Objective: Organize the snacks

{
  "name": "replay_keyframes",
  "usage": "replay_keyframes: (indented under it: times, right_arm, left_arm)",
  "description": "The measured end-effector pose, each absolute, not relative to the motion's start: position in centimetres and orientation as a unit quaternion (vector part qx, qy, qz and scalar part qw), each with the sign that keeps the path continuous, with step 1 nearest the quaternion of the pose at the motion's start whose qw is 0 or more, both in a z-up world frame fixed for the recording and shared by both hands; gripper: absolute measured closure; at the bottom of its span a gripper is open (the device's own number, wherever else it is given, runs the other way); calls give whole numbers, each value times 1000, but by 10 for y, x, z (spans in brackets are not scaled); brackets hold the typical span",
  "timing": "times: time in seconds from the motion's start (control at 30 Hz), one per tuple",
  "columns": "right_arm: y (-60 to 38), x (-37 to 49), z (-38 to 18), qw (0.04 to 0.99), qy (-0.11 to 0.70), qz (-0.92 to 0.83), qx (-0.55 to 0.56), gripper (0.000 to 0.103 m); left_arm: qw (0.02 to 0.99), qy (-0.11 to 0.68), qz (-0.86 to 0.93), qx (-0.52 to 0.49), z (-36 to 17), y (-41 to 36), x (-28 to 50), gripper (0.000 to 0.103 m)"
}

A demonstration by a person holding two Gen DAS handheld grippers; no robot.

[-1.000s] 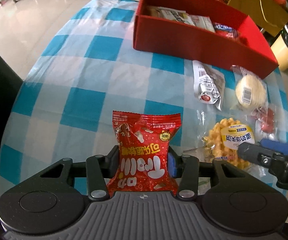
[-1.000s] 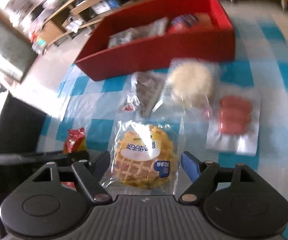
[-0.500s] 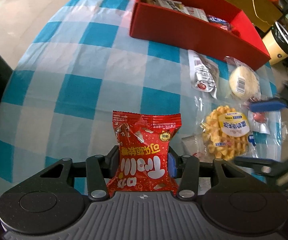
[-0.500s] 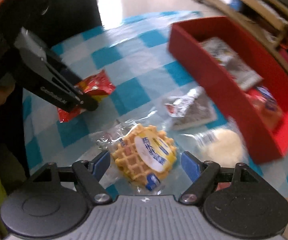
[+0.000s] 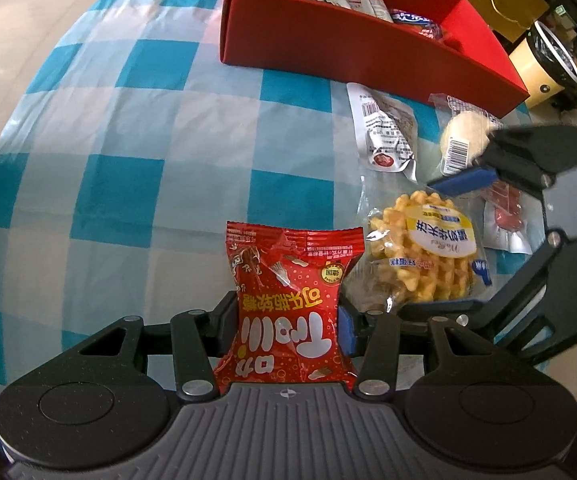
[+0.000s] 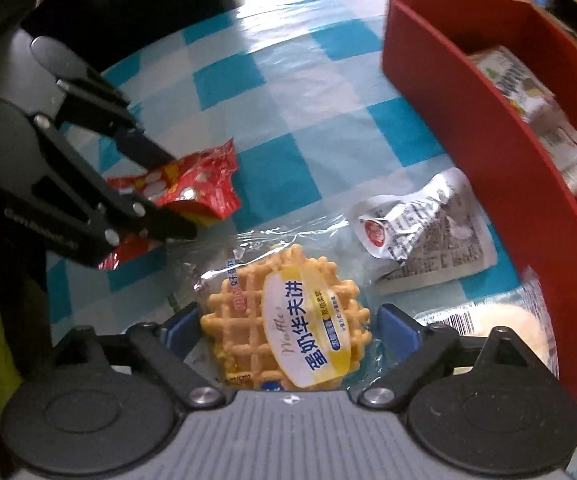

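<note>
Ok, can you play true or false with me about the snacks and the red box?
1. The left hand-held gripper is squeezing a red snack bag. True.
2. The waffle is already inside the red box. False: it lies on the checked cloth, between the open fingers of the right hand-held gripper.
3. The red box is empty. False: packets are in it.
4. A silver packet lies beside the red box. True.

I see a table under a blue-and-white checked cloth [image 5: 128,128]. On it lie a red box [image 5: 348,40], a grey packet [image 5: 386,136], a round bun [image 5: 464,140], a sausage pack [image 5: 506,220] and a waffle [image 6: 288,320].
</note>
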State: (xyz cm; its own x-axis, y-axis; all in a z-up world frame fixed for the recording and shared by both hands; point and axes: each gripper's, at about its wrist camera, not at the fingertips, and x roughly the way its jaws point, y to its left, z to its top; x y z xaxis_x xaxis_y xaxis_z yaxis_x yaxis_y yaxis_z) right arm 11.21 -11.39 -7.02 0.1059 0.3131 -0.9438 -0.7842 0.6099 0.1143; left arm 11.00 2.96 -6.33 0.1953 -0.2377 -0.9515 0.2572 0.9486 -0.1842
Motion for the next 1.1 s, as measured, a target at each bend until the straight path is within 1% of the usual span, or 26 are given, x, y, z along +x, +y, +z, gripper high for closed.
replay_keyframes:
  times: [0.17, 0.37, 0.47, 0.7, 0.83, 1.1]
  right_arm:
    - [-128, 99, -69, 747, 566, 318, -141, 20]
    - [-161, 78, -61, 784, 561, 263, -28, 21]
    - [-167, 71, -52, 797, 554, 239, -14, 22]
    - [-186, 56, -25, 833, 509, 206, 65, 22]
    - [-189, 54, -23, 846, 492, 183, 91, 22]
    - [-198, 63, -9, 864, 468, 157, 102, 22]
  left_arm:
    - [774, 614, -156, 7, -61, 31, 108, 46]
    - [780, 608, -148, 8, -55, 25, 106, 46]
    - [787, 599, -151, 9, -48, 20, 102, 46]
    - [799, 580, -158, 18, -34, 4, 99, 46]
    - [807, 570, -156, 24, -26, -5, 104, 46]
    - [826, 543, -143, 40, -12, -24, 115, 47]
